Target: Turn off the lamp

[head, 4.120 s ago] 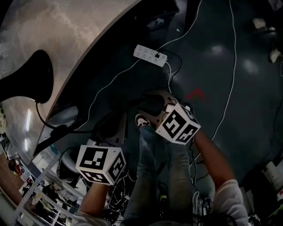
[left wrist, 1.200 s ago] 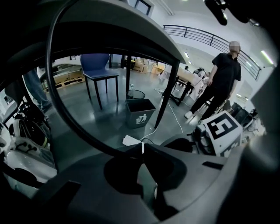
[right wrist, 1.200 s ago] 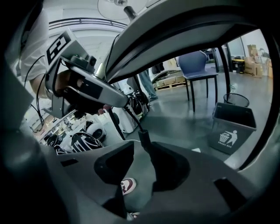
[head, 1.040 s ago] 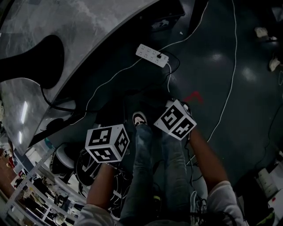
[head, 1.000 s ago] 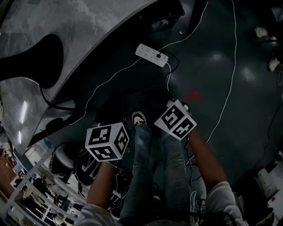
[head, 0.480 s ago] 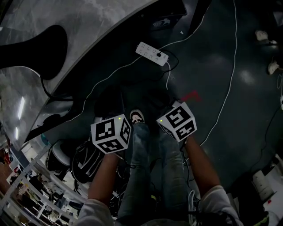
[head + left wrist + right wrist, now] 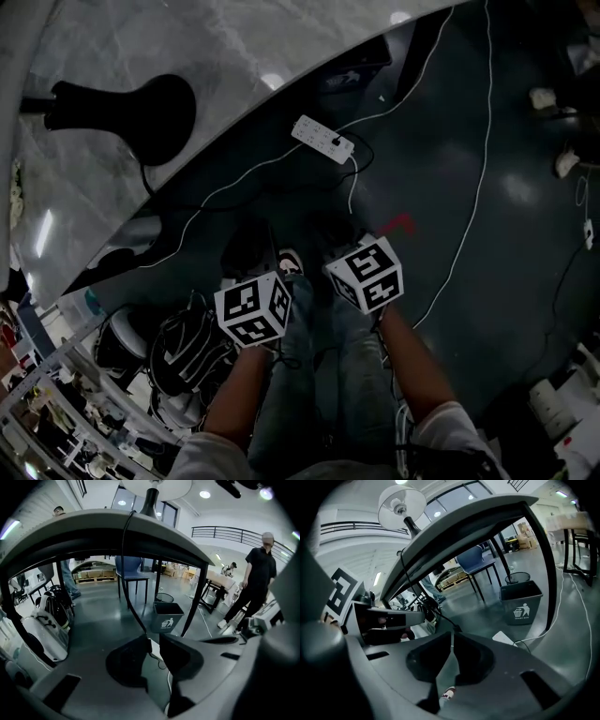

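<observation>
The lamp's black base (image 7: 122, 108) stands on the marble table (image 7: 216, 47) at the upper left. Its white shade (image 7: 402, 503) shows above the table top in the right gripper view, and its shade (image 7: 154, 485) and dark stem (image 7: 150, 508) in the left gripper view. Both grippers hang below the table's edge, over the floor and the person's legs. My left gripper (image 7: 154, 641) holds its jaws a narrow gap apart with nothing between them; its marker cube (image 7: 253, 309) shows from above. My right gripper (image 7: 451, 644) is closing on nothing, tips nearly touching; its marker cube (image 7: 366, 274) shows too.
A white power strip (image 7: 322, 138) with white cables lies on the dark floor. A black cord (image 7: 127, 573) drops from the table. A grey waste bin (image 7: 165, 616) and a blue chair (image 7: 129, 569) stand under it. Bags (image 7: 183, 352) sit at left; a person in black (image 7: 255, 583) stands at right.
Both marker cubes have drawn nearer to each other and closer to the body. The head view has shifted, so the lamp base now sits further right in it.
</observation>
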A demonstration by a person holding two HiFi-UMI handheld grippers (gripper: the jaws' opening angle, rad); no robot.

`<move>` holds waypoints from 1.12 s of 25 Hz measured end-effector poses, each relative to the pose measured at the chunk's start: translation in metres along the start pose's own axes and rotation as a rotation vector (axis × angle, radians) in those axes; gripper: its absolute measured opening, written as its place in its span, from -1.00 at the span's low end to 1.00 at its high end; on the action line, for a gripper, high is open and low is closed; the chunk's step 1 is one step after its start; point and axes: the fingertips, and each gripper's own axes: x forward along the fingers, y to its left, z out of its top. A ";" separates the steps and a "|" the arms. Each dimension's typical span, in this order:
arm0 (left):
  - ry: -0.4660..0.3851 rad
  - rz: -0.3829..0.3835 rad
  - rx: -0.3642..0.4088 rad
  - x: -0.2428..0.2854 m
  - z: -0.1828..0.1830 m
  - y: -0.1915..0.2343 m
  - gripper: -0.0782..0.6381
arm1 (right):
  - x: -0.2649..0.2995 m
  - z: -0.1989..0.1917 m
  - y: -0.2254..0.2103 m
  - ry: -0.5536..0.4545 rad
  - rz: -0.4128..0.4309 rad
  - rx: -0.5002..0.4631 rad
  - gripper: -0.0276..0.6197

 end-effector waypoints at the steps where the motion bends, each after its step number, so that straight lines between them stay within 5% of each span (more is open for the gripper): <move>1: 0.006 -0.009 -0.003 -0.005 0.002 -0.002 -0.53 | -0.004 0.004 0.004 -0.002 -0.005 0.001 -0.87; 4: 0.015 -0.013 -0.003 -0.022 0.011 -0.005 -0.70 | -0.017 0.016 0.016 0.001 -0.019 0.008 -0.88; 11: 0.007 -0.012 -0.017 -0.093 0.044 -0.017 -0.76 | -0.065 0.042 0.064 0.032 -0.039 0.048 -0.90; 20: -0.099 -0.058 -0.044 -0.198 0.119 -0.037 -0.76 | -0.143 0.131 0.130 -0.033 -0.100 0.075 -0.91; 28: -0.250 -0.011 -0.086 -0.281 0.201 -0.015 -0.76 | -0.194 0.209 0.181 -0.093 -0.122 -0.002 -0.91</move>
